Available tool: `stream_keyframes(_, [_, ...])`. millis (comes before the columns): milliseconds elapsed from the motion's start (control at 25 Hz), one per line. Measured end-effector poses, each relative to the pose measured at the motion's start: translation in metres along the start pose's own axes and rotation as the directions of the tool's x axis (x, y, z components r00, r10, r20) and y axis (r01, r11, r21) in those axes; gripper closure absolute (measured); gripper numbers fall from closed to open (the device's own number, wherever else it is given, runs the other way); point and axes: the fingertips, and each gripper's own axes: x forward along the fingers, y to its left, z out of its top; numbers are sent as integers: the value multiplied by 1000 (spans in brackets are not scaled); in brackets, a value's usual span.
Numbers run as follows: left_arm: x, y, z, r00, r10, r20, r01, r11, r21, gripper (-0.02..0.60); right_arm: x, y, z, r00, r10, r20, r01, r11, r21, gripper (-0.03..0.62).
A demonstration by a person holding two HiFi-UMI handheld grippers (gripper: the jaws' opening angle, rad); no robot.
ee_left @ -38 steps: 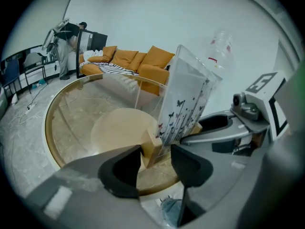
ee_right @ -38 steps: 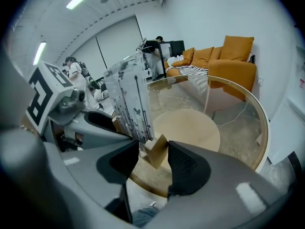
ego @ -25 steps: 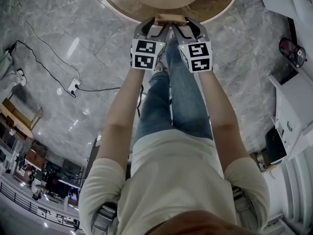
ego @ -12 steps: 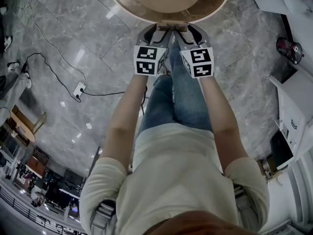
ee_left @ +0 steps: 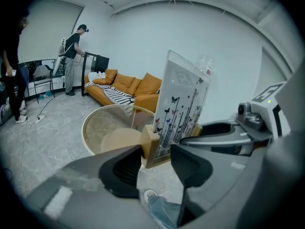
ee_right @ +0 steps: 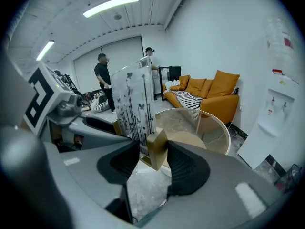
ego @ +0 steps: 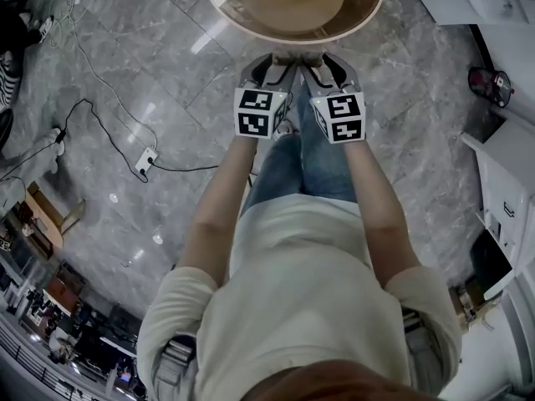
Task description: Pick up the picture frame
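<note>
Floor: we see grey marble floor (ego: 125, 82) across the head view, with our own arms, legs and shirt over its middle.
Sofa: an orange sofa (ee_left: 127, 87) stands against the white wall, behind the table.
Table: a round glass table (ego: 224, 7) with a pale rim and a tan round base sits at the top of the head view, just ahead of both grippers.
Water dispenser: a white water dispenser (ee_right: 275, 119) stands by the wall, right of the sofa in the right gripper view.
People: two people (ee_right: 102, 73) stand far back in the room, well apart from us.
Picture frame: we hold the picture frame (ee_left: 181, 104) upright in the air between the two grippers, over the floor and near the table's edge. It is a clear pane printed with thin stems and butterflies, set in a light wooden base.
Left gripper: the left gripper (ee_left: 155, 156) has its jaws pinching one end of the frame's wooden base, dark pads pressed on either side of it.
Right gripper: the right gripper (ee_right: 152, 159) has its jaws clamped on the other end of the base. The two grippers sit side by side, marker cubes toward us.
Power strip: a white power strip (ego: 146, 160) lies on the floor to our left, on a dark cable (ego: 92, 98).
</note>
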Motion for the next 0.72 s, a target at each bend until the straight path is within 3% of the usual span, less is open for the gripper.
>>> stream_keyframes(720, [-106, -43, 27, 998, -24, 63, 19, 996, 85, 388, -94, 60, 41, 996, -43, 80, 45, 999, -23, 411])
